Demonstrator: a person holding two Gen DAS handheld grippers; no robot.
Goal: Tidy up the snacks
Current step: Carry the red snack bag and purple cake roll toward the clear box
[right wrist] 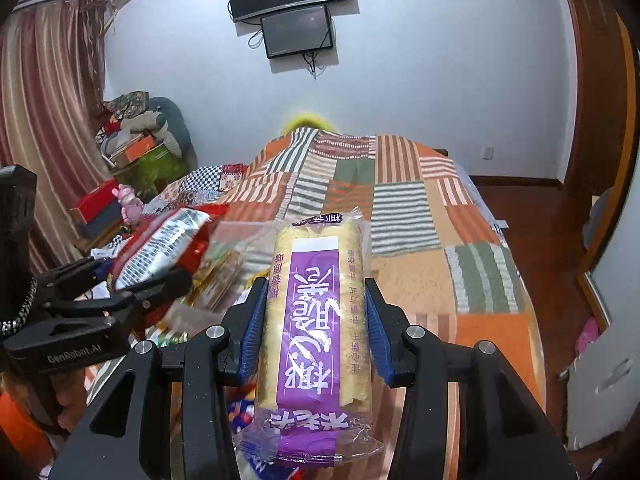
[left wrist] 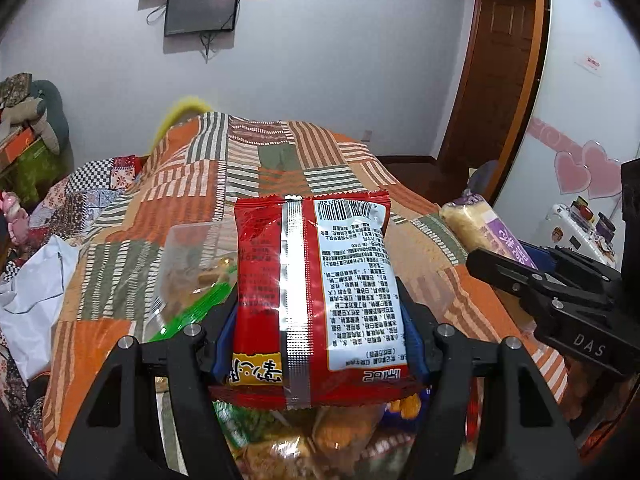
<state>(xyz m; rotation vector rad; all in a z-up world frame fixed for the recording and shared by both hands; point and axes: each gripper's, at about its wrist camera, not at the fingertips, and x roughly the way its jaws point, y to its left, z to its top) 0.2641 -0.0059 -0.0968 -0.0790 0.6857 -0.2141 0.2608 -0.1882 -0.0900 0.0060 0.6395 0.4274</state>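
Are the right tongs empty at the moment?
No: the right tongs are shut on a purple-labelled pack of rice rolls, its sides pressed between the blue pads.

"DAS" is printed on the body of the right gripper point(left wrist: 500, 268). "GenRobot.AI" is printed on the body of the left gripper point(right wrist: 120, 284). The red packet point(left wrist: 316, 300) and the purple-labelled packet point(right wrist: 316, 332) carry Chinese print that appears upside down; I cannot read it with certainty.
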